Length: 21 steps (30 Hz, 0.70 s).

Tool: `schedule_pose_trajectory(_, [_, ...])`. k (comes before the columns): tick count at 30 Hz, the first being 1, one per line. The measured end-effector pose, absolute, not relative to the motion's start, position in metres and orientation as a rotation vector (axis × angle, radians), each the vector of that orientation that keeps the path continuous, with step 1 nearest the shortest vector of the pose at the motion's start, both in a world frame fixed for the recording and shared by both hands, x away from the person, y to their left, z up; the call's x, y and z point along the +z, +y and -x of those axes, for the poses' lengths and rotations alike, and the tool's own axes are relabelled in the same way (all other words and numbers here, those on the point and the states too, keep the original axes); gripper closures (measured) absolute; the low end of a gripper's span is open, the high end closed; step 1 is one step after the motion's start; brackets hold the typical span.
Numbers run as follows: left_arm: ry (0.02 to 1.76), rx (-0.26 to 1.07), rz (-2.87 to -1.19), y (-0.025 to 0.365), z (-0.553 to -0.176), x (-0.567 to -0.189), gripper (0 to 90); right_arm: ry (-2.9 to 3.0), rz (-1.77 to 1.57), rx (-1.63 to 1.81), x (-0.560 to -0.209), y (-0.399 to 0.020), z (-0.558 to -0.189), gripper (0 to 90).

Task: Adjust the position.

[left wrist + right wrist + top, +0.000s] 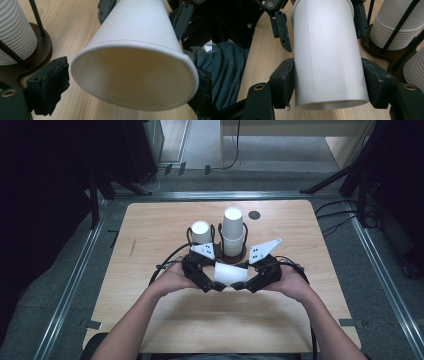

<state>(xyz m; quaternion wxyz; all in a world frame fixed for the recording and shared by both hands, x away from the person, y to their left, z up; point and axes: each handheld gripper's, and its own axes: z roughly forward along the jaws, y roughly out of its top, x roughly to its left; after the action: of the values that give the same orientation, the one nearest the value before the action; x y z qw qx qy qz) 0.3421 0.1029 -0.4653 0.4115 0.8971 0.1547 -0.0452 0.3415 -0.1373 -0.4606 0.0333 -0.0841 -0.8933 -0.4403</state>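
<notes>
Item: one white paper cup (230,273), lying sideways over the table's near centre; your right gripper (329,82) clamped its base, left gripper (130,82) stood wide around the rim — you did best squeezing lightly.

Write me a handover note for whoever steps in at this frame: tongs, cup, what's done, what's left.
Right tongs: shut on the paper cup, pads on both sides near its base.
Left tongs: open around the cup's rim end; left pad clear of it.
Cup lies sideways between both tongs, in front of the cup holder with its two cup stacks.
Done: one cup is out, in hand.
Left: probably place it or restack it; destination unclear.
</notes>
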Motion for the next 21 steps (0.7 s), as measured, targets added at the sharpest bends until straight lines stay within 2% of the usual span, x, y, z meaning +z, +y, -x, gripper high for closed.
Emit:
schedule_pose_trajectory(5, [0.398,-0.148,-2.234,0.1020,-0.3412,-0.4667,7.4,-2.713,0.255,-1.387,-0.4591,-0.1367,-0.3419,33.0])
schedule_pose_trajectory(6, [0.402,-0.160,-2.225,0.1028,-0.3418,-0.4670,12.2,-2.699,0.253,-1.389,-0.4590,-0.1367,-0.3424,33.0])
schedule_pose_trajectory(10, [0.370,-0.152,-2.209,0.1042,-0.3406,-0.4644,17.5,-2.694,0.262,-1.381,-0.4598,-0.1357,-0.3426,33.2])
schedule_pose_trajectory(21, [0.359,-0.222,-2.219,0.1058,-0.3430,-0.4650,23.1,-2.694,0.242,-1.375,-0.4618,-0.1367,-0.3416,32.7])
